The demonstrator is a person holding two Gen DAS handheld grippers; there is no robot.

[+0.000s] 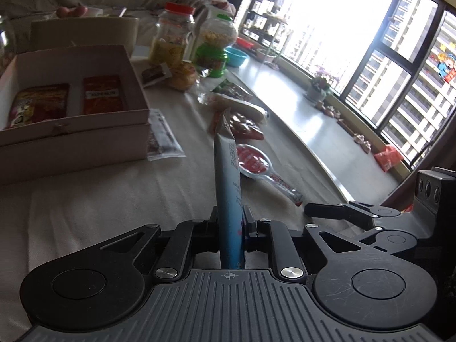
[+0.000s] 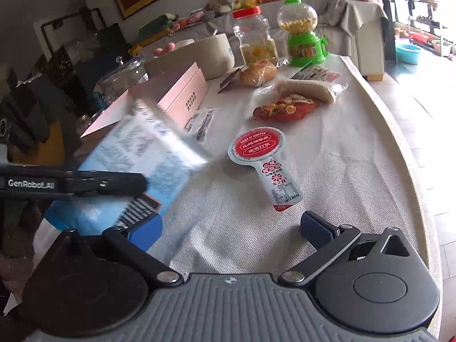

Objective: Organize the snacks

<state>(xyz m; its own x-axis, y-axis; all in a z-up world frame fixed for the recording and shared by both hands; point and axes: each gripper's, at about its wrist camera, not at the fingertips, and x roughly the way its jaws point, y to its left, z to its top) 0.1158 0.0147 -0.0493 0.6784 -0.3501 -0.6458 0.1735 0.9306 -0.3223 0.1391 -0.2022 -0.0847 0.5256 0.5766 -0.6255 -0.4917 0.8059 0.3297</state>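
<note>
The left gripper (image 1: 230, 222) pinches a blue packet (image 1: 228, 188) tight, up off the table. The right gripper (image 2: 230, 228) is wide apart, holding nothing. Two red packets (image 1: 71, 101) lie in the box (image 1: 85, 119). Many snacks (image 2: 283, 108) wait outside.
</note>
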